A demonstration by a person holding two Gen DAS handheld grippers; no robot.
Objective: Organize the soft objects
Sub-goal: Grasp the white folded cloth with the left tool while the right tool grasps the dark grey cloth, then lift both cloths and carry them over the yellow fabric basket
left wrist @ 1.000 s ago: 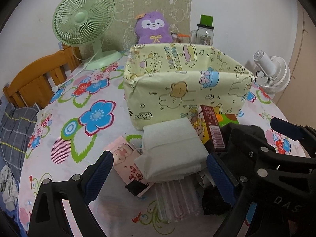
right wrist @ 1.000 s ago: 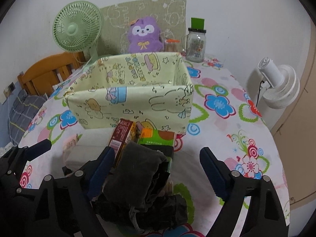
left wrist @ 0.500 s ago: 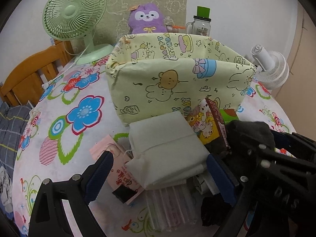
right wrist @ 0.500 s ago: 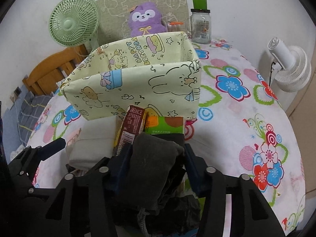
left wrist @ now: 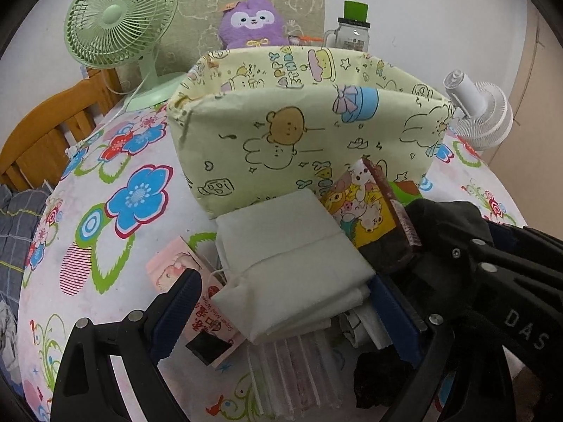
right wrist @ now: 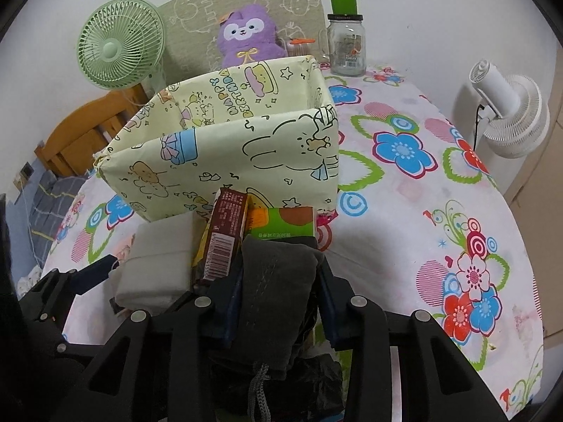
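A pale yellow cartoon-print fabric box (left wrist: pixel 299 133) (right wrist: pixel 225 147) stands open-topped on the flowered table. In front of it lies a pile: a folded white cloth (left wrist: pixel 292 256) (right wrist: pixel 158 260), a dark grey cloth (right wrist: pixel 278 281) (left wrist: pixel 443 218), a brown snack box (right wrist: pixel 225 235) and a green packet (right wrist: pixel 281 221). My right gripper (right wrist: pixel 279 281) is closing, and its pads press on both sides of the dark grey cloth. My left gripper (left wrist: pixel 285 302) is open, with the white cloth lying between its fingers, untouched.
A pink wipes pack (left wrist: pixel 176 267) and a clear plastic pack (left wrist: pixel 292 369) lie under the white cloth. Behind the box are a green fan (left wrist: pixel 119 24), a purple plush (left wrist: pixel 251 23) and a glass jar (right wrist: pixel 346 45). A white fan (right wrist: pixel 510 116) stands at the right and a wooden chair (left wrist: pixel 45 133) at the left.
The right gripper's jaws have come together from wide apart onto the dark grey cloth. Both views have drawn slightly nearer the box. The left gripper stays open.
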